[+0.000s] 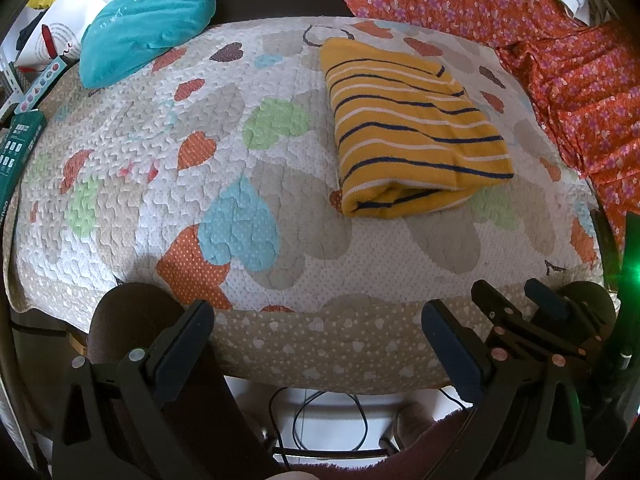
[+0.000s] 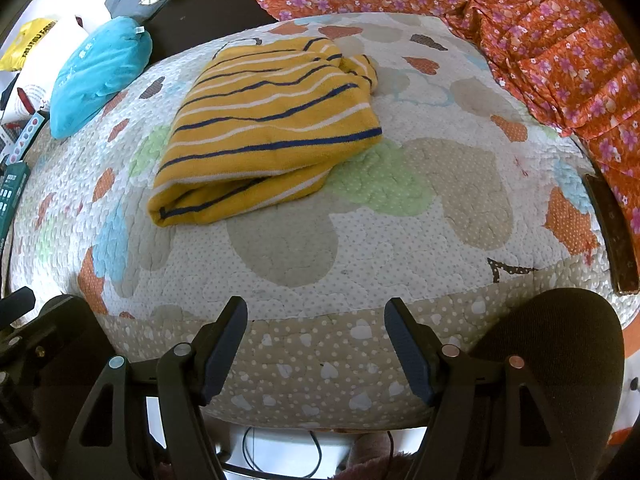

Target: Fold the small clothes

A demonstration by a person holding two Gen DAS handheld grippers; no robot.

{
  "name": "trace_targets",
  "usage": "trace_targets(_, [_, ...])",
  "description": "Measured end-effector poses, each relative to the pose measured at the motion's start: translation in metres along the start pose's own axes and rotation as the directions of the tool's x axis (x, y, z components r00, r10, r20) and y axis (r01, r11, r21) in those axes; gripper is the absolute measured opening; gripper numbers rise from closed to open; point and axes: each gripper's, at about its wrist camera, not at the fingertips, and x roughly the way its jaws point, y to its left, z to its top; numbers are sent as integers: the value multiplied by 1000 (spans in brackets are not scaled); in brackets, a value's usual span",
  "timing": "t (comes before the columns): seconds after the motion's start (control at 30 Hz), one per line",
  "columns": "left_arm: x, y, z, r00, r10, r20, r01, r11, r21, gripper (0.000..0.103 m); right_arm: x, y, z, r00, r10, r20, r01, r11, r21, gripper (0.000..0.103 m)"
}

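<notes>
A small yellow garment with navy and white stripes (image 1: 412, 132) lies folded into a compact rectangle on the heart-patterned quilt (image 1: 240, 184). It also shows in the right wrist view (image 2: 268, 128), left of centre. My left gripper (image 1: 316, 344) is open and empty, held back at the quilt's near edge, well short of the garment. My right gripper (image 2: 316, 340) is open and empty, also at the near edge, apart from the garment. The right gripper's fingers (image 1: 540, 300) show at the lower right of the left wrist view.
A teal cushion (image 1: 148, 20) lies at the quilt's far left corner, also in the right wrist view (image 2: 100, 72). An orange floral cloth (image 1: 560, 60) covers the far right side. Boxes and a white bag (image 1: 52, 28) sit at the left. Cables (image 1: 320, 420) hang below the near edge.
</notes>
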Motion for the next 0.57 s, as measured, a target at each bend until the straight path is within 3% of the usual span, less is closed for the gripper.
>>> trace_targets(0.57, [-2,-3,-1,1000,-5,17,5,1000,26,103,0,6,0,1000,6,10,-6,999,-40,76])
